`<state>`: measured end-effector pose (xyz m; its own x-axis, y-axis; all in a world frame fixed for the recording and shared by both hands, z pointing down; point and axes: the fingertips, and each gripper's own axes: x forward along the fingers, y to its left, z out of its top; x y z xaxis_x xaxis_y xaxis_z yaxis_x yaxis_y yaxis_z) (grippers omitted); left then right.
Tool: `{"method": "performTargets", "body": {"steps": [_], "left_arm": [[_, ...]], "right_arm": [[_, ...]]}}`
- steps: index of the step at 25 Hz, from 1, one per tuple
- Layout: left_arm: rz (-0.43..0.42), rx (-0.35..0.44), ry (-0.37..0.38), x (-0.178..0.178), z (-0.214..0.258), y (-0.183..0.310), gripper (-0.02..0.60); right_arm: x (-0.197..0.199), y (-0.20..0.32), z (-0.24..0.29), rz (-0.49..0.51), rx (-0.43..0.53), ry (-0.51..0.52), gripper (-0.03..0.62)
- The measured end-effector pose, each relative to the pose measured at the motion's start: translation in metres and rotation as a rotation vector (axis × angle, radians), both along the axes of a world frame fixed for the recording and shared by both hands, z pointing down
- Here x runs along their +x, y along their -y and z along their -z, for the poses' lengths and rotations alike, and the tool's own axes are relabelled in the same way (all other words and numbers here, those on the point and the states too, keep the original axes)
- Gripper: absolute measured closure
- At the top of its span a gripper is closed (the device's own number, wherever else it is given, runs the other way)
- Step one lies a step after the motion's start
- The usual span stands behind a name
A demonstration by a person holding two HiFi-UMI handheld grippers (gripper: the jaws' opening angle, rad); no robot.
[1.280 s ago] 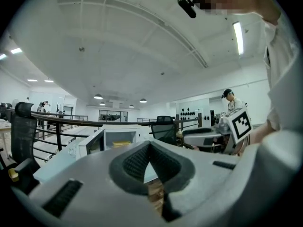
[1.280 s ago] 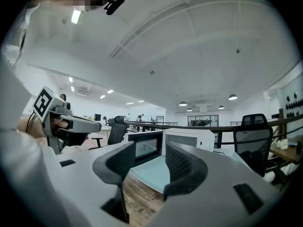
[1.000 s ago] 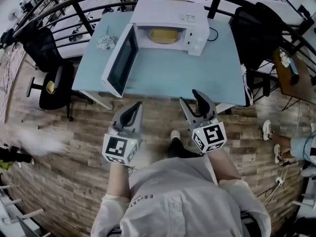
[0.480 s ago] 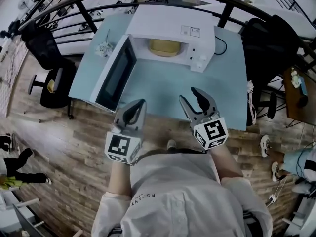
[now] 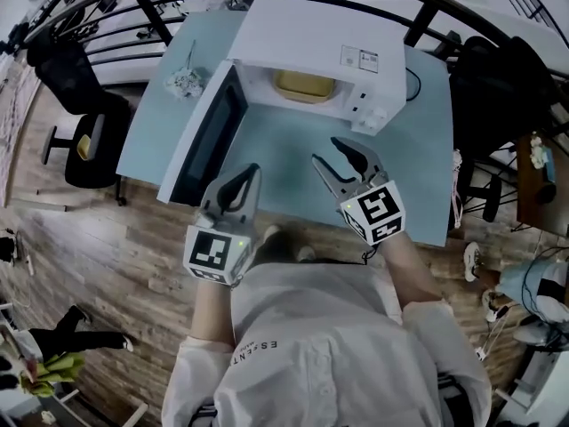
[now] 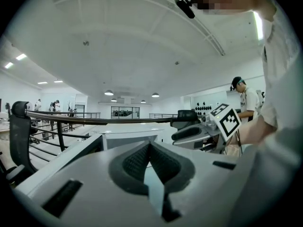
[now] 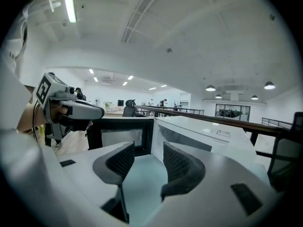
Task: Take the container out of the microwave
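1. Currently, far left: microwave door (image 5: 209, 132) is standing swung wide open toward me. It's a dark glass panel in a white frame, flat and hard-edged.
2. My left gripper (image 5: 251, 173) is hovering over the table's near edge, just beside that door. Its jaws are pressed together on nothing, and the ribbed dark pads (image 6: 137, 162) are meeting tip to tip.
3. Container (image 5: 304, 85) is sitting inside the microwave (image 5: 302, 25) cavity, ahead of both grippers. It's yellowish, shallow, a rounded-corner rectangle, and probably smooth plastic. Its long axis is running left-right across the opening, so the broad side is facing me.
4. My right gripper (image 5: 325, 151) is hanging over the matte pale-blue table (image 5: 418, 176). Jaws are spread apart with nothing between them, and they're pointing up toward the cavity.
5. I'm judging the right gripper as nearer to the container, which is lying forward and slightly left of its jaws. So I'm expecting a straight reach in, with the jaws closing on the near rim.
6. Microwave body is looking like a glossy white box, with its controls at the right end.
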<state>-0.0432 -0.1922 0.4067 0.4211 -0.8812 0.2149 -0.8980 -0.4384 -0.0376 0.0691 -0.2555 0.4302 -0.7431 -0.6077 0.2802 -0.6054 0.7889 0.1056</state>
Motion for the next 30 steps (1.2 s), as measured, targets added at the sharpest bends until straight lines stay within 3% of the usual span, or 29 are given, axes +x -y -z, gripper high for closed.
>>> {"method": "performTargets", "body": {"steps": [4,14,19,26,30], "left_arm": [[-0.044,0.049,0.007,-0.008,0.008,0.031,0.588],[-0.092,0.005,-0.027,-0.027,-0.008,0.084,0.588],[-0.109,-0.013,-0.02,-0.032,-0.016,0.096,0.588],[-0.126,-0.032,-0.018,-0.038,-0.025,0.102,0.588],[-0.125,-0.034,-0.023,-0.042,-0.026,0.104,0.588]], "right_arm": [[-0.019,0.038,-0.018,-0.004,-0.049,-0.112,0.393],[-0.048,0.131,-0.093,0.055,-0.093,-0.568,0.393],[-0.063,0.165,-0.122,0.093,-0.139,-0.678,0.393],[-0.083,0.196,-0.15,0.161,-0.125,-0.811,0.393],[-0.085,0.205,-0.173,0.194,-0.199,-0.856,0.395]]}}
